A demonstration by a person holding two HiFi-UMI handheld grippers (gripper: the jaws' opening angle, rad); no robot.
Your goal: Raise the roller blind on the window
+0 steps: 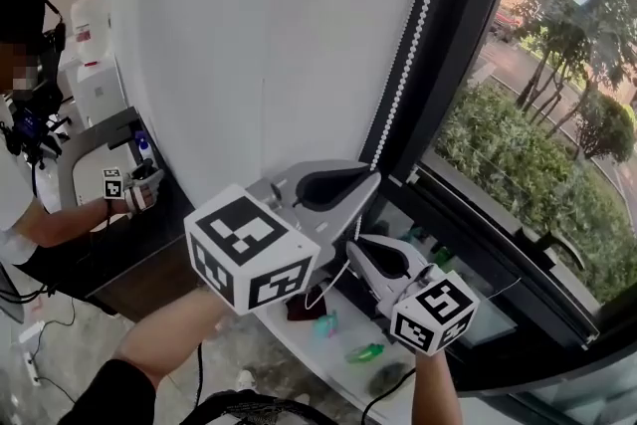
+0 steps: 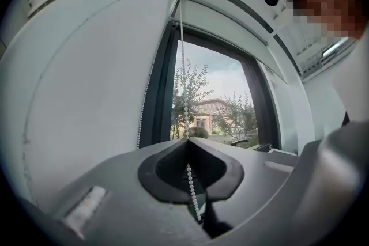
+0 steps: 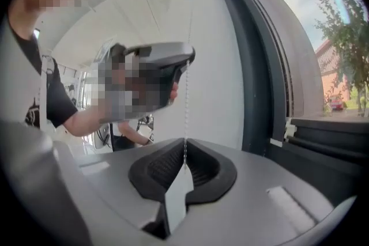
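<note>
1. Left gripper (image 1: 370, 178) is closed, clamped on bead chain (image 1: 408, 65) at the window (image 1: 542, 154) frame's left edge.
2. Right gripper (image 1: 351, 249) is clamped on the same chain, lower, near the window's bottom-left corner.
3. White roller blind (image 1: 259, 45) hangs left of the window.

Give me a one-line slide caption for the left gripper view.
Left gripper shut on the bead chain, which rises in front of the window, white roller blind to its left.
</note>
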